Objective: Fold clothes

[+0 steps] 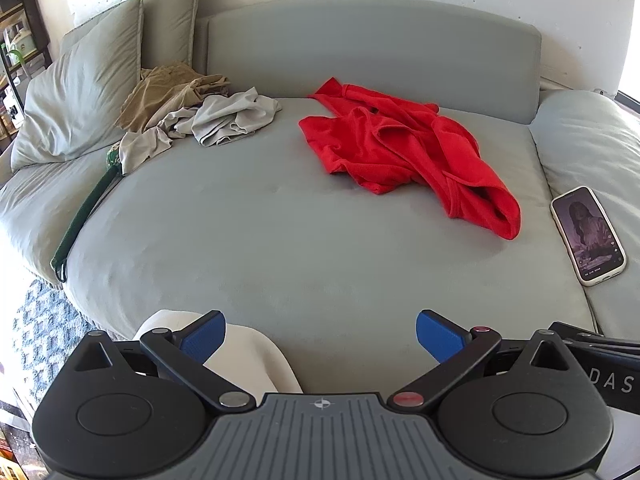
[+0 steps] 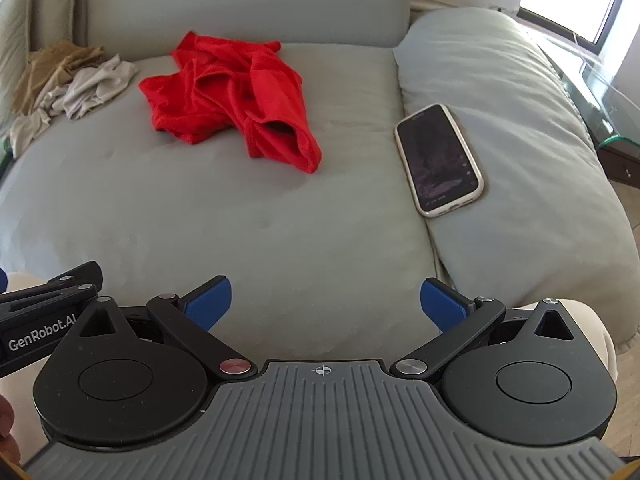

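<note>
At the far left of the sofa (image 1: 280, 248), two grey-green pillows (image 1: 92, 92) lean against the wall and the armrest. Just in front of them lies a crumpled tan garment (image 1: 160, 92), and touching its right edge is a rumpled light grey garment (image 1: 224, 120); the two form one loose heap at the back left of the seat. A dark green strap (image 1: 86, 208) runs along the seam between the seat cushion and the left side cushion, its far end tucked under the grey cloth.

Further right, near the middle back of the seat and well apart from the heap, lies the red garment (image 1: 400, 148), unfolded and bunched, with one open cuff or leg end pointing toward the front right. In the right wrist view the same red garment (image 2: 236, 96) sits left of centre, with bare seat all around it.

To the right, a phone (image 1: 588, 236) in a pale case rests face up on the edge of the right side cushion (image 2: 520, 140), its screen lit.

At the near edge, the left hand-held gripper (image 1: 320, 336) hangs over the front of the seat with its blue pads spread wide, holding nothing. The right hand-held gripper (image 2: 324, 304) is beside it, likewise spread wide and holding nothing, above the front of the seat.
</note>
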`<state>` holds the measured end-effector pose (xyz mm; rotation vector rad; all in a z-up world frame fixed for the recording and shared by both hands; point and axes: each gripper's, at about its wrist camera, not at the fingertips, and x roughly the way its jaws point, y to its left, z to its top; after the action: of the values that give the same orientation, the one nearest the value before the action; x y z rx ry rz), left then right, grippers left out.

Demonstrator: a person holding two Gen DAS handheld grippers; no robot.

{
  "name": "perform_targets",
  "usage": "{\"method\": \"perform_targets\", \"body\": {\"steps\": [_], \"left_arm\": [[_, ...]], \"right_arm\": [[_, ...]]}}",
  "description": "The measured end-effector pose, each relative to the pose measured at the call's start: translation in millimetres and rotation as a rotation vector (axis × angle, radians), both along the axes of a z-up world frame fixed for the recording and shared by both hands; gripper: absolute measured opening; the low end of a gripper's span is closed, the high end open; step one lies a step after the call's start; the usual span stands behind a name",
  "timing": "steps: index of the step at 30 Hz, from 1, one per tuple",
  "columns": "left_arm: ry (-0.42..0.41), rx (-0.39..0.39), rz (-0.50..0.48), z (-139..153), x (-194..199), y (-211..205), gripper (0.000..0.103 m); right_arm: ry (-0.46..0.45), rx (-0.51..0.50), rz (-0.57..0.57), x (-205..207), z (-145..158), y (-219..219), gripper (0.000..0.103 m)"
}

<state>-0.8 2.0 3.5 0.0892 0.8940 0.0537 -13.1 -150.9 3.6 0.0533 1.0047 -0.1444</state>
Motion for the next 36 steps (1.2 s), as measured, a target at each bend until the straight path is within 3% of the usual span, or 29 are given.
{"method": "perform_targets", "body": {"steps": [36], "left_arm": [[-0.029, 0.006, 0.007, 6.3, -5.7, 0.3, 0.102]], "right_arm": [[-0.023, -0.001, 0.005, -3.6, 7.3, 1.6, 0.103]]}}
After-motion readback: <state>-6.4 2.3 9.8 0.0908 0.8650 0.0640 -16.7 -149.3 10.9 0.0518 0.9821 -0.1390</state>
